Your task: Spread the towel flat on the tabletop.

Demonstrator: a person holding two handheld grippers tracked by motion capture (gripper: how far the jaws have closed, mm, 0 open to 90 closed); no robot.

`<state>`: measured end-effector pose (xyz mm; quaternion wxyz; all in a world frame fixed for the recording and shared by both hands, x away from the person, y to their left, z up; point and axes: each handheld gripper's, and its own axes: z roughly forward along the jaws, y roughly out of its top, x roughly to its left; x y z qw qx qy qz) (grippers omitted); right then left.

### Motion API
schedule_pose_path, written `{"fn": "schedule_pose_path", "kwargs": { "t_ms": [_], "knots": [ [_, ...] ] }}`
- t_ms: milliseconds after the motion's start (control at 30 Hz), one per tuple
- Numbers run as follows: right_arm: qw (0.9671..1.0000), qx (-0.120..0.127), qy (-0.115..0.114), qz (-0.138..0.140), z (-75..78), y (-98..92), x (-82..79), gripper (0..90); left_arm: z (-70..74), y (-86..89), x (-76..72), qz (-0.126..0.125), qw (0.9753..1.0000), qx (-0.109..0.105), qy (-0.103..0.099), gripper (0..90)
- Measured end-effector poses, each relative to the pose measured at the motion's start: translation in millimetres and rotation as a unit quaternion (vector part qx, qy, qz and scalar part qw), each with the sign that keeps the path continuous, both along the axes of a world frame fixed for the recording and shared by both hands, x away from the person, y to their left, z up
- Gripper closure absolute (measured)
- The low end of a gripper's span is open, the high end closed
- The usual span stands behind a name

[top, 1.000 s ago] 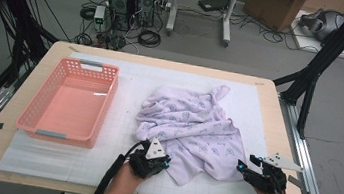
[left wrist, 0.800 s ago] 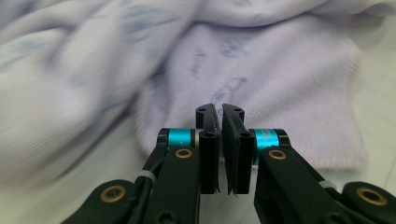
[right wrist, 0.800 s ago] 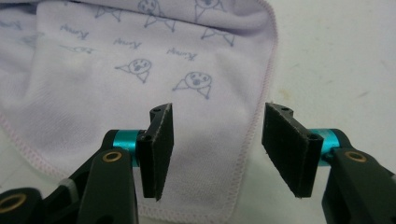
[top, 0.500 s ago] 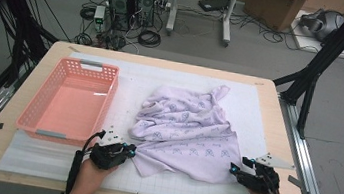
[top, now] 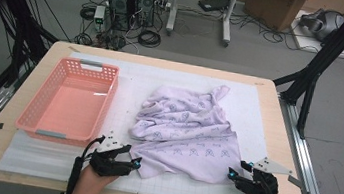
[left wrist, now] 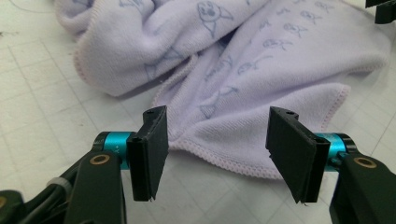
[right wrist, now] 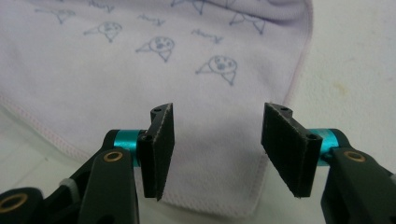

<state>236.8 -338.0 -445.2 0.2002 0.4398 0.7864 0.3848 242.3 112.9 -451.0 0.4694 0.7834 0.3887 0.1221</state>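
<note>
From the high view we are seeing a pale lilac towel (top: 186, 136) lying crumpled on the white gridded mat (top: 41, 153) of the tabletop (top: 287, 142), just right of the pink basket (top: 69, 101). Its far part is bunching into folds, while the near part is spreading flatter toward our side. Our left gripper (top: 135, 163) is sitting at the towel's near left corner and our right gripper (top: 231, 174) at its near right corner, both hands lying low on the mat with forearms coming in from the near edge.

In the left gripper view the towel (left wrist: 243, 79) is showing small blue line drawings and a stitched pinkish hem. We are holding the left gripper (left wrist: 217, 149) with its jaws spread wide, the hem corner lying between and just beyond them, untouched.

In the right gripper view the towel (right wrist: 140, 60) is lying flat, its rounded corner reaching down between the jaws. The right gripper (right wrist: 217, 149) is likewise spread, pinching nothing.
</note>
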Motion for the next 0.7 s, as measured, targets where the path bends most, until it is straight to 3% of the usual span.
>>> {"fn": "schedule_pose_path", "kwargs": {
  "t_ms": [167, 233, 300, 400, 467, 533, 700],
  "knots": [
    [1.0000, -0.001, 0.005, -0.006, -3.8, -4.9, -2.6, 45.0, -2.7, -2.7, -2.1, -0.010, 0.9999, 0.008, 0.005, 34.8],
    [0.9999, -0.010, 0.006, -0.006, -4.3, -4.2, -3.5, 48.2, -3.1, -5.3, -2.7, -0.008, 0.9997, 0.020, 0.010, 35.0],
    [0.9998, -0.019, 0.002, -0.008, -5.0, -3.4, -4.5, 50.4, -3.5, -8.6, -4.3, -0.012, 0.9991, 0.040, -0.001, 35.6],
    [0.9997, -0.019, -0.001, -0.014, -5.5, -3.8, -5.1, 58.4, -3.1, -12.4, -8.1, 0.003, 0.9977, 0.065, -0.019, 49.2],
    [0.9996, -0.022, 0.000, -0.016, -4.5, -4.9, -6.2, 77.9, -2.4, -10.8, -8.0, -0.005, 0.9983, 0.056, -0.013, 68.3],
    [0.9998, -0.015, 0.009, -0.007, -3.9, -6.6, -6.6, 86.5, -2.1, -11.4, -8.4, -0.014, 0.9987, 0.048, -0.006, 85.3],
    [0.9996, -0.020, 0.020, -0.002, 0.5, -6.2, -13.0, 87.9, 1.8, -0.2, -8.9, -0.009, 0.9996, 0.022, 0.014, 87.5]
  ]
}}
